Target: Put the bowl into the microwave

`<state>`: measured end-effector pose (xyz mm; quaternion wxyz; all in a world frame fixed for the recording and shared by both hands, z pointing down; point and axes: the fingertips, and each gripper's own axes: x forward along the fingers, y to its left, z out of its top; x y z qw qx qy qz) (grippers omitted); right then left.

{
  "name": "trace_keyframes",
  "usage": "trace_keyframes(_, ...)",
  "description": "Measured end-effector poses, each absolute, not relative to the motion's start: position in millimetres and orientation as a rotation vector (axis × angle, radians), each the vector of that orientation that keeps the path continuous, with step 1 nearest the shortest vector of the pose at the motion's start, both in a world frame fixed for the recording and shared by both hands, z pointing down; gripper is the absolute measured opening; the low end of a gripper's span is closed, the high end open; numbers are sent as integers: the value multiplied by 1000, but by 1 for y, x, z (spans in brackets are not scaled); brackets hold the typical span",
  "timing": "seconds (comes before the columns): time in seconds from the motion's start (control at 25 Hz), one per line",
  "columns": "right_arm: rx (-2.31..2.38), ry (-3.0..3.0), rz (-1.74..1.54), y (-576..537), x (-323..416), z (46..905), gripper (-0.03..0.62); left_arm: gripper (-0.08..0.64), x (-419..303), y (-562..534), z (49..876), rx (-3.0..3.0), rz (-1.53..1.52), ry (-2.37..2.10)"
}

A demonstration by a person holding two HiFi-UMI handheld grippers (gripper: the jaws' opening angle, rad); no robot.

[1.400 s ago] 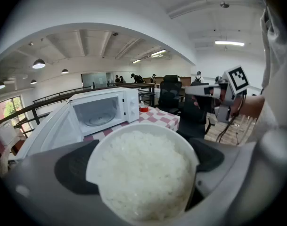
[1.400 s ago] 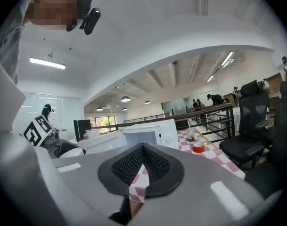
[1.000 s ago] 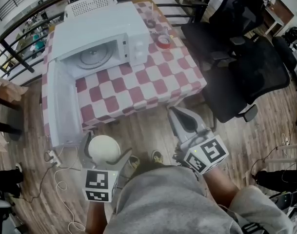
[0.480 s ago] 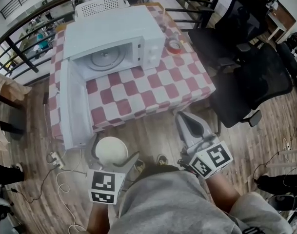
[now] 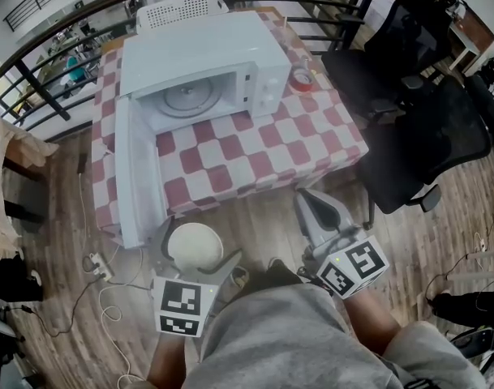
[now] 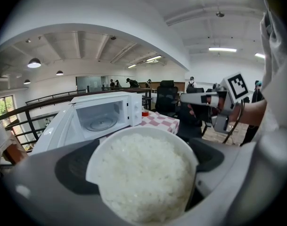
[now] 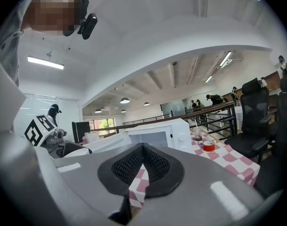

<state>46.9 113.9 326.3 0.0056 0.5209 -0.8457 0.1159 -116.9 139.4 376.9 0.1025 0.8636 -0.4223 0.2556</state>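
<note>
1. The left gripper (image 5: pixel 191 254) is clamped on the bowl (image 6: pixel 143 173) of white rice, at the lower left of the head view, beside the lower end of the open door (image 5: pixel 133 177).
2. The right gripper (image 5: pixel 311 199) has its jaws together on nothing, at lower centre-right, just short of the checkered table (image 5: pixel 263 148).
3. Compared with a second ago, the microwave (image 5: pixel 202 59) and table sit further right in the frame. The bowl has also shifted slightly right and is held as before.

1. The microwave (image 5: pixel 202 59) and the checked table (image 5: pixel 255 148) have slid right and lower in the head view, and look slightly larger
2. The bowl (image 5: pixel 195 247) in the left gripper (image 5: pixel 196 245) now sits nearer the open door (image 5: pixel 137 177)
3. The right gripper (image 5: pixel 313 198) has drifted slightly right, closer to the table's edge
</note>
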Motion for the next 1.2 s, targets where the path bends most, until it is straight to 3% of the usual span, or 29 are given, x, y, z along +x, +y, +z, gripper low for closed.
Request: trace_keyframes(1.2, 1653, -2625, 320, 118, 45, 321, 0, 585, -119, 133, 374, 2584, 721, -1234)
